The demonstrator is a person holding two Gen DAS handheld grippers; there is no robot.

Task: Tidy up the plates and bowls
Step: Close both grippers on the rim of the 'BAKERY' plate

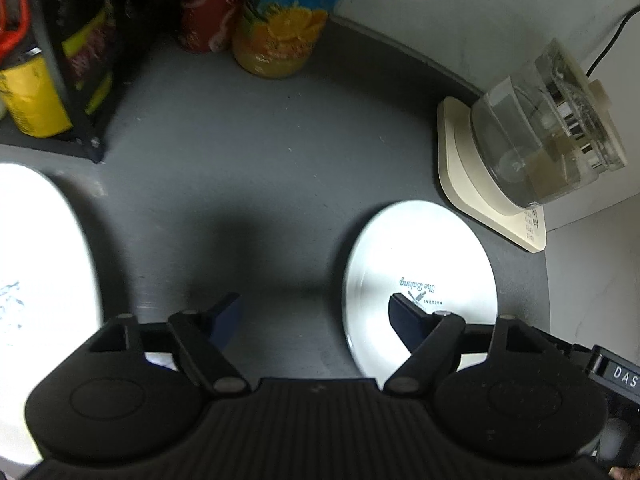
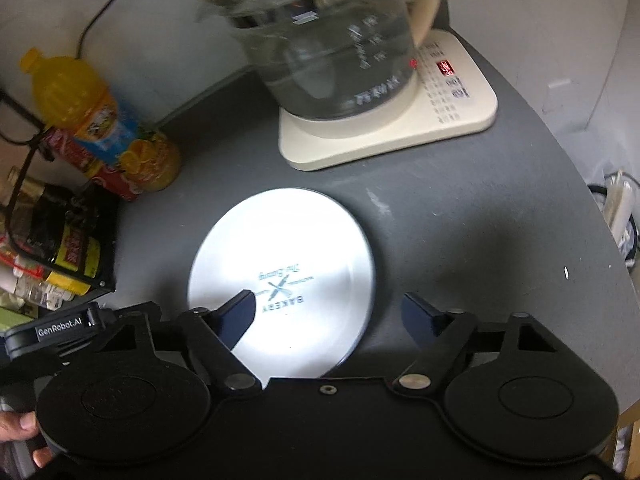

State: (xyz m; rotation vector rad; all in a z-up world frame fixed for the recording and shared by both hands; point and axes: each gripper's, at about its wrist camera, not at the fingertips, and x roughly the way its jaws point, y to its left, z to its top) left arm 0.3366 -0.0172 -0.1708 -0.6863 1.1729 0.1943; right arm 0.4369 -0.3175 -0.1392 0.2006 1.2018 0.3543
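The dark grey surface (image 2: pixel 460 208) curves off to the right, its rounded edge dropping away past the kettle (image 2: pixel 332 48) on its cream base. A pale wall closes the back. A black rack (image 1: pixel 68 80) of packets and two bottles (image 1: pixel 276 28) crowd the far left corner, leaving bare room in the middle. A big white plate (image 1: pixel 36 240) lies at the left. The small plate (image 2: pixel 280 276) lies flat near the kettle base. The right gripper (image 2: pixel 330 312) hangs over it, jaws apart, holding nothing. The left gripper (image 1: pixel 314 314) spreads wide, empty, one finger over that plate.
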